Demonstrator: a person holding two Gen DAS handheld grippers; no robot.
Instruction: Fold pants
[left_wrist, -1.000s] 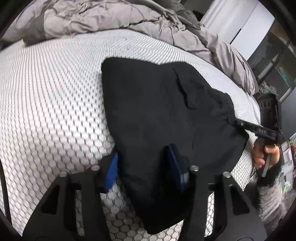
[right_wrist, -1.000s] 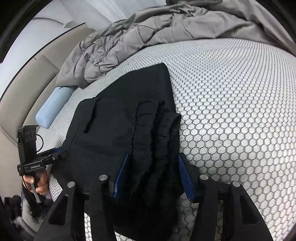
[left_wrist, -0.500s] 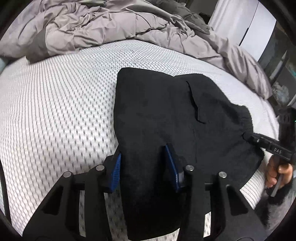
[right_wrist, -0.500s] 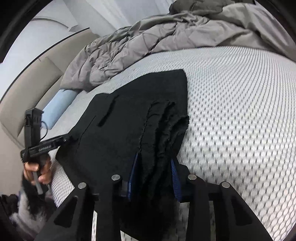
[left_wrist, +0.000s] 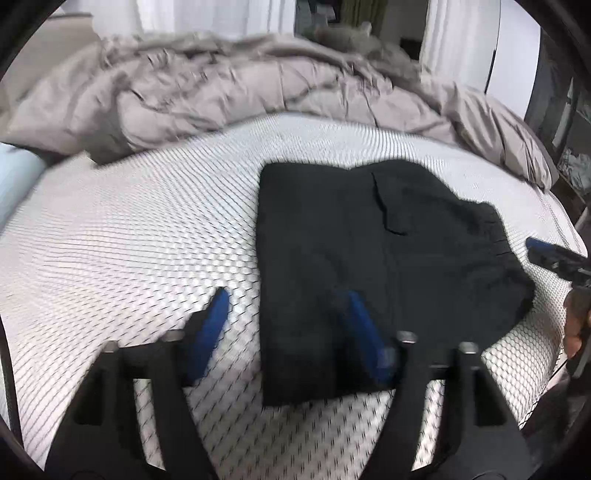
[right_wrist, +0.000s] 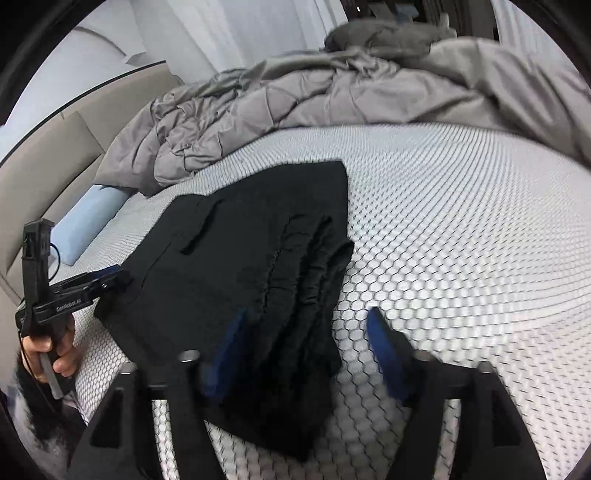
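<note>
You held left gripper (left_wrist: 284, 328) and right gripper (right_wrist: 306, 347) spread wide, gripping nothing. Black pants (left_wrist: 369, 258) lay folded on honeycomb mattress (left_wrist: 129, 240), near edge. Risk: right pad (right_wrist: 229, 343) snagged loose waistband layers, undid stack.

rumpled grey duvet (right_wrist: 332, 96) on a honeycomb-patterned mattress (right_wrist: 461, 229), white curtains (left_wrist: 207, 14) behind.
</note>
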